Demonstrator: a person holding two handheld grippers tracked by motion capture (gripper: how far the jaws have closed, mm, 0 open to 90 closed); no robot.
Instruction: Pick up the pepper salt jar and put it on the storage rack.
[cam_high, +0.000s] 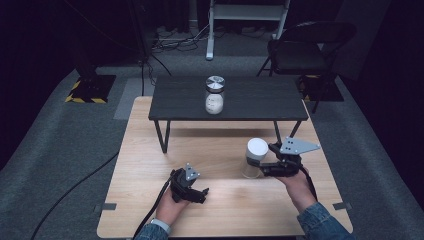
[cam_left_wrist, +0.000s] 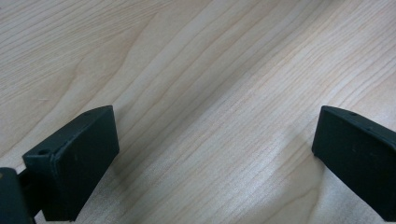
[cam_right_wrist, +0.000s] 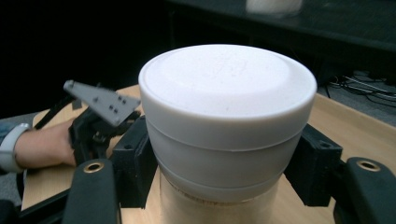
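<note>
While a white-lidded jar (cam_high: 255, 158) is clamped by the right tongs (cam_high: 265, 161) right of the desk (cam_high: 150, 200) centre, the dark shelf (cam_high: 230, 100) beyond could be struck. Left tongs (cam_left_wrist: 212, 154) are held wide open, empty, over bare wood. Jar (cam_right_wrist: 227, 126) is gripped under its lid; slipping is possible.

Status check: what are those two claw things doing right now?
Right gripper shut on white-capped jar. Left gripper open over wooden table. Nothing in the way.

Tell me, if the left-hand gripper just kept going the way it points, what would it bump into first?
Most likely the wooden table: the left gripper aims its open jaws down at bare wood, with nothing between them. How far off the wood lies is hard to judge.
</note>
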